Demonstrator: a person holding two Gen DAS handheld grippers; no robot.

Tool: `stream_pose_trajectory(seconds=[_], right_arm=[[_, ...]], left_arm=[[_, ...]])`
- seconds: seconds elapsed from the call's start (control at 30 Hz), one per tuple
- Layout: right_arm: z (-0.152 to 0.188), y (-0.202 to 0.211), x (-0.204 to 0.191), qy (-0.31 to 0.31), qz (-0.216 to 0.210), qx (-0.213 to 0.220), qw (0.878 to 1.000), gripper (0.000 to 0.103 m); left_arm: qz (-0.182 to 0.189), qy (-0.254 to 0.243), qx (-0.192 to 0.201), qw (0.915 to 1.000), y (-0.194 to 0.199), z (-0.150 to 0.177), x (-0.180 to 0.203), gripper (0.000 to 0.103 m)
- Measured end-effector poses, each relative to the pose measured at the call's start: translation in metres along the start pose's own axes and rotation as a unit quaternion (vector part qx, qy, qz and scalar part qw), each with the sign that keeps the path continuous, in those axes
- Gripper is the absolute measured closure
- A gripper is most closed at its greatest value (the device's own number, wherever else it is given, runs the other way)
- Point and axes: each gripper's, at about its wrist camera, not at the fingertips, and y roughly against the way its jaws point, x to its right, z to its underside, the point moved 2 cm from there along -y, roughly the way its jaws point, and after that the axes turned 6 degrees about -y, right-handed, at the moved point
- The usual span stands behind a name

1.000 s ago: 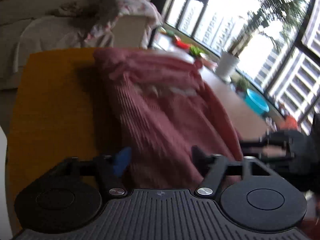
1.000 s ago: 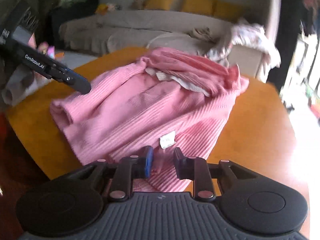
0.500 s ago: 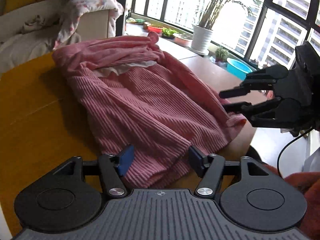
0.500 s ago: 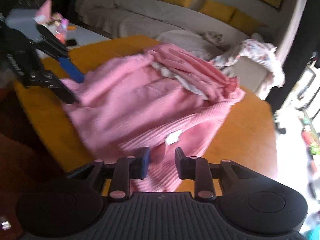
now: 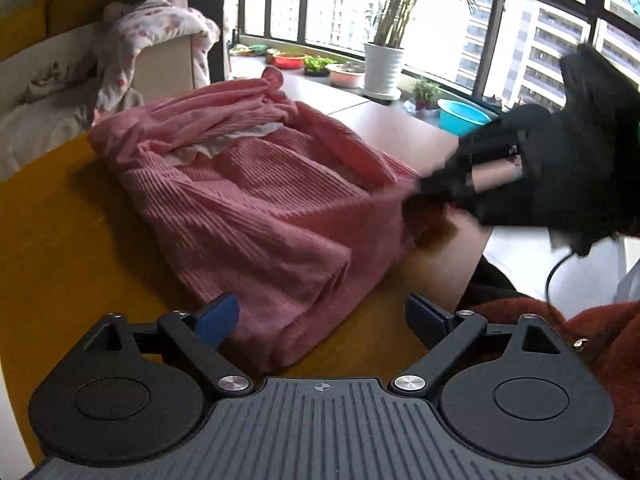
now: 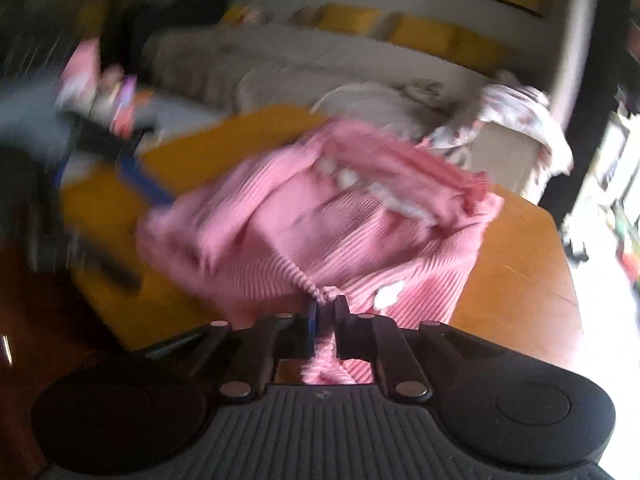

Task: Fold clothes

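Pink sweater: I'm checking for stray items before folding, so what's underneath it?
Under the pink sweater only the yellow table shows around its edges; anything beneath its middle is covered.

- Left gripper [image 5: 322,318], jaws just opened wide, over the sweater's [image 5: 256,216] near hem.
- Right gripper [image 5: 430,190] (blurred) pinches its far edge.
- Yellow table [image 5: 60,240].

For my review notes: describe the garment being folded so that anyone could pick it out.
On the yellow-orange table in front of the sofa lies a ribbed pink sweater, spread out with a white lining showing at its collar. Unlike the floral cloth draped over the sofa arm behind, it is plain pink.
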Motion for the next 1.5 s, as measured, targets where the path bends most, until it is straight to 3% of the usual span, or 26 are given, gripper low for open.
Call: stream_pose_trajectory(seconds=[0.1, 0.27, 0.37, 0.4, 0.5, 0.63, 0.67, 0.73, 0.77, 0.83, 0.93, 1.03, 1.17, 1.3, 1.4, 1.47, 1.5], right_arm=[[-0.013, 0.013, 0.014, -0.026, 0.01, 0.024, 0.999, 0.095], [-0.006, 0.013, 0.01, -0.019, 0.015, 0.02, 1.0, 0.094], [0.008, 0.007, 0.005, -0.005, 0.016, -0.003, 1.0, 0.072], [0.012, 0.006, 0.005, -0.003, 0.015, -0.01, 1.0, 0.065], [0.023, 0.004, 0.003, 0.004, 0.004, -0.028, 1.0, 0.065], [0.019, 0.021, -0.001, -0.007, -0.054, -0.022, 0.998, 0.063], [0.014, 0.027, 0.001, -0.016, -0.053, -0.009, 0.998, 0.059], [0.004, 0.032, 0.008, -0.048, -0.023, 0.02, 0.998, 0.04], [0.0, 0.029, 0.012, -0.071, -0.001, 0.033, 0.997, 0.04], [-0.004, 0.019, 0.019, -0.124, 0.036, 0.055, 0.99, 0.04], [0.004, -0.006, 0.015, -0.176, 0.049, 0.04, 0.982, 0.04], [0.021, -0.025, 0.003, -0.139, 0.073, 0.007, 0.988, 0.045], [0.033, -0.013, 0.011, -0.113, 0.098, 0.005, 0.989, 0.046], [0.038, -0.003, 0.02, -0.131, 0.101, 0.015, 0.986, 0.046], [0.034, -0.003, 0.017, -0.127, 0.091, 0.04, 0.987, 0.046], [0.032, -0.009, 0.017, -0.124, 0.09, 0.045, 0.987, 0.055], [0.031, -0.014, 0.018, -0.117, 0.093, 0.039, 0.988, 0.078]], left_arm=[[-0.032, -0.006, -0.002, 0.9994, -0.002, 0.002, -0.003, 0.008], [-0.109, 0.031, 0.002, 0.9935, -0.003, 0.004, -0.028, 0.008], [-0.124, 0.055, 0.004, 0.9908, 0.002, 0.004, -0.041, 0.008], [-0.118, 0.059, 0.005, 0.9913, 0.004, 0.004, -0.042, 0.008], [-0.071, 0.07, 0.016, 0.9948, 0.011, 0.006, -0.04, 0.008], [0.01, 0.089, 0.053, 0.9946, 0.019, -0.004, -0.036, 0.008], [0.024, 0.091, 0.062, 0.9936, 0.021, -0.008, -0.035, 0.007], [0.039, 0.093, 0.073, 0.9921, 0.018, -0.016, -0.035, 0.005], [0.038, 0.095, 0.075, 0.9919, 0.014, -0.02, -0.034, 0.005], [0.037, 0.101, 0.081, 0.9909, 0.005, -0.029, -0.032, 0.005], [0.066, 0.104, 0.093, 0.988, -0.015, -0.042, -0.023, 0.005], [0.061, 0.088, 0.059, 0.9925, -0.035, -0.041, -0.018, 0.005], [0.017, 0.077, 0.007, 0.9969, -0.035, -0.017, -0.029, 0.005], [-0.005, 0.094, -0.001, 0.9955, -0.013, 0.005, -0.044, 0.005], [0.006, 0.115, 0.004, 0.9933, -0.001, 0.011, -0.051, 0.005], [0.037, 0.124, 0.027, 0.9912, 0.006, 0.006, -0.05, 0.005], [0.052, 0.123, 0.043, 0.9902, 0.01, 0.0, -0.046, 0.005]])
